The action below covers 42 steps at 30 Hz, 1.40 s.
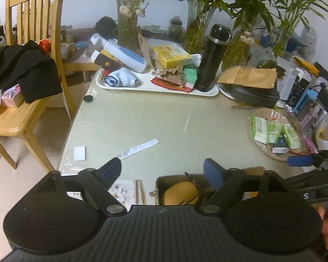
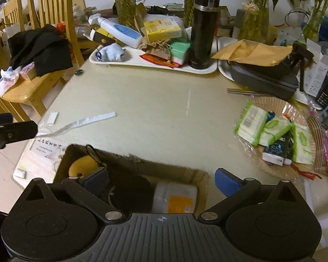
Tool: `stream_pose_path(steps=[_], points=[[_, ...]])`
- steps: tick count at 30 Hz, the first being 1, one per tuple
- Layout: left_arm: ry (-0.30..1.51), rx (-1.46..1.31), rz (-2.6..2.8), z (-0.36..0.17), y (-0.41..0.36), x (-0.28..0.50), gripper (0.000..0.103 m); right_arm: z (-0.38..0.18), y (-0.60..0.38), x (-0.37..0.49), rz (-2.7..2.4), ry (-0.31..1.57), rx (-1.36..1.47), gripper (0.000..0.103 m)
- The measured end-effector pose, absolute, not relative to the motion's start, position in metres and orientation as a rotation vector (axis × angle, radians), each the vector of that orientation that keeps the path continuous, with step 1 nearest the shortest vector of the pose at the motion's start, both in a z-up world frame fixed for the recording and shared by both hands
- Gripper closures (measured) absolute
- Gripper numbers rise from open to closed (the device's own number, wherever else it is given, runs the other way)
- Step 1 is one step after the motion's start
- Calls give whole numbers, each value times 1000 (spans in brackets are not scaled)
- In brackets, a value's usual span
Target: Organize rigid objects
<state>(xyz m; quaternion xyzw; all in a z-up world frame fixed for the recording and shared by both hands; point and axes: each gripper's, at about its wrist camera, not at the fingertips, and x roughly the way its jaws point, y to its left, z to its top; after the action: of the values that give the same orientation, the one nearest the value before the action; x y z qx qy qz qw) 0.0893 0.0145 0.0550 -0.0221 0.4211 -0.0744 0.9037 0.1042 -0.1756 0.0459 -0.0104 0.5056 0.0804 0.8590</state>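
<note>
Your left gripper [image 1: 163, 169] has its jaws spread wide with nothing between them; it hangs over the near table [image 1: 155, 118] edge, above the cardboard box [image 1: 158, 188]. Your right gripper [image 2: 161, 179] is spread wide too and holds nothing. Its left finger sits over the box interior, the right finger over bare tabletop.

Counts:
- one black thermos [image 2: 202, 30], upright on the white tray [image 2: 142, 62]
- one white spray bottle [image 2: 118, 30], lying down
- one yellow carton [image 2: 161, 29]
- one light blue rolled cloth [image 2: 112, 52]
- three green-and-white tissue packs [image 2: 271, 128] in the woven basket [image 2: 271, 102], plus one dark packet beside them
- two wooden chairs in the right wrist view; black cloth draped on the nearer chair [image 1: 21, 113]
- four glass vases of plants along the far side in the left wrist view
- one paper strip [image 1: 140, 148] and one small white card [image 1: 79, 153] loose on the table

Containers:
- The cardboard box holds a yellow rounded item [image 2: 82, 164], scissors [image 2: 94, 152], a black round thing [image 2: 131, 194] and a white tub with an orange label [image 2: 175, 198].
- The tray also carries a green box and red packets.
- A grey zip case [image 2: 264, 77] sits under a brown envelope [image 2: 251, 51].

Hard to read: your grippers cover the near half of the box, so the full contents are unclear. The right-edge clutter is cut off and blurred. I can't tell what the black round thing is.
</note>
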Motion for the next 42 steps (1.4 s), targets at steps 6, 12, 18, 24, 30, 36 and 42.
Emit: stream_pose_path(steps=[6, 12, 18, 24, 30, 36, 42], points=[[868, 11, -161, 49, 6, 79, 0, 43, -181, 94, 153, 1095, -23, 0], [940, 76, -164, 36, -4, 67, 0, 35, -183, 83, 141, 1155, -44, 0], [1031, 117, -164, 23, -9, 52, 0, 26, -184, 75, 157, 1217, -59, 0], [1134, 119, -183, 10, -11, 47, 0, 14, -180, 65, 197, 1305, -85, 0], [1178, 129, -170, 5, -13, 49, 0, 7, -171, 61, 228, 1345, -127, 0], [1182, 137, -162, 4, -13, 49, 0, 2, -170, 61, 222, 1371, -140, 0], [1189, 154, -169, 4, -15, 49, 0, 1, -168, 61, 220, 1375, -152, 0]])
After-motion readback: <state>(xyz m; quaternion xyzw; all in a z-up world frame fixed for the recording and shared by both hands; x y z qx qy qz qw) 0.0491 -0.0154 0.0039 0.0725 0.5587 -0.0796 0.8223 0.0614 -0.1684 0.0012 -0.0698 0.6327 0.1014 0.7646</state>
